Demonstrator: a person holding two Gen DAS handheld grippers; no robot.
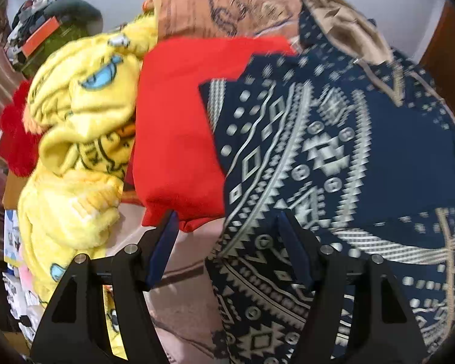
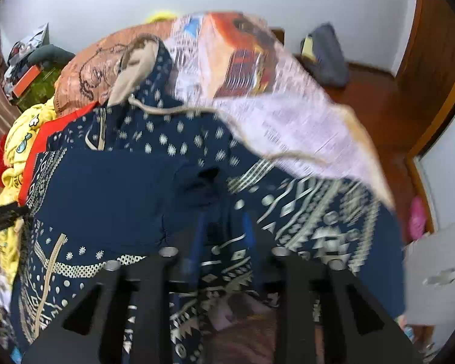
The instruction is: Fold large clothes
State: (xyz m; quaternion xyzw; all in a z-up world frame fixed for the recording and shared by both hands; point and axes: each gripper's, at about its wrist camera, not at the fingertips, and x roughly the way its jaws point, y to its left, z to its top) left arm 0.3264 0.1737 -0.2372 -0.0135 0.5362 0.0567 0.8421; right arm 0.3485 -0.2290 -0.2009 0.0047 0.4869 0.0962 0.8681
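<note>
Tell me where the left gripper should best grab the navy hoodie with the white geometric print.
Probably the navy patterned hoodie's near left edge, coming from the bare bedcover side: the edge lies just beside the open left gripper, clear of the red garment.

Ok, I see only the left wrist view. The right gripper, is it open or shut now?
Observer: Open. The right gripper hangs over the navy patterned hoodie, jaws apart, pads not pressing cloth.
Operator: What lies beyond the hoodie on that side?
Observer: A pale printed blanket, bordering the hoodie.
Operator: And the drawstring?
Observer: The beige drawstring trails from the hood along that blanket's edge.
</note>
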